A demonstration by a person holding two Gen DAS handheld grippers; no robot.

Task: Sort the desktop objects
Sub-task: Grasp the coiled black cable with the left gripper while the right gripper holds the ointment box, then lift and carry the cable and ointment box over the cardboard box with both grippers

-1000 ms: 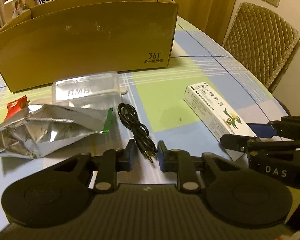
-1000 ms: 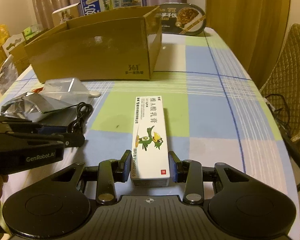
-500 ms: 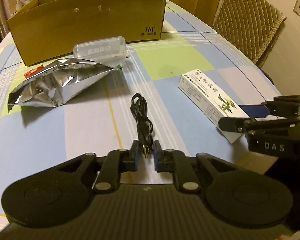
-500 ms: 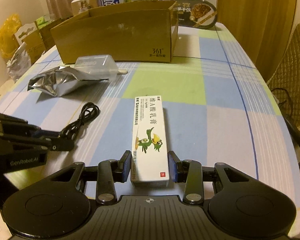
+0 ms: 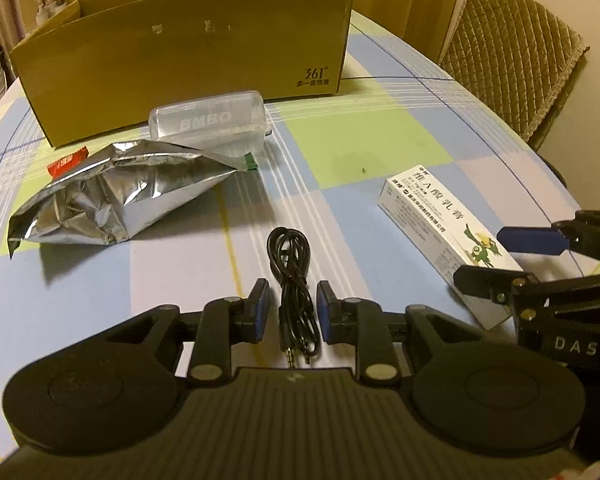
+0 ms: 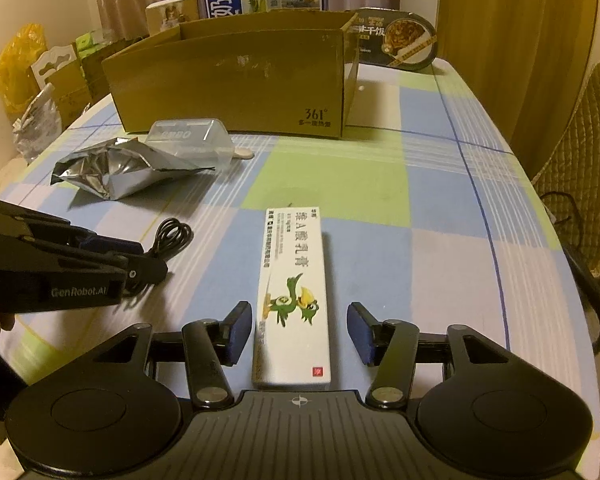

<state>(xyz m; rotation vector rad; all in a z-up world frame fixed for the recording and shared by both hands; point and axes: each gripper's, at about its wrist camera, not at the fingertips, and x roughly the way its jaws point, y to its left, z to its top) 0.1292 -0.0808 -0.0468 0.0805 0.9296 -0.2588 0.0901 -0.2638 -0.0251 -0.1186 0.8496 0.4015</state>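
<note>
Right hand-held gripper (image 6: 298,334) just opening – ointment box (image 6: 294,300) lies between its pads (untouched); left hand-held gripper (image 5: 290,312) likewise straddles cable (image 5: 294,300).

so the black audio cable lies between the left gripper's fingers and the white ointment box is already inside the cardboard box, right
Not quite. The black audio cable does lie between the left gripper fingers, but the white ointment box is on the tablecloth between the right gripper open jaws, short of the cardboard box. The right wrist view shows it.
</note>
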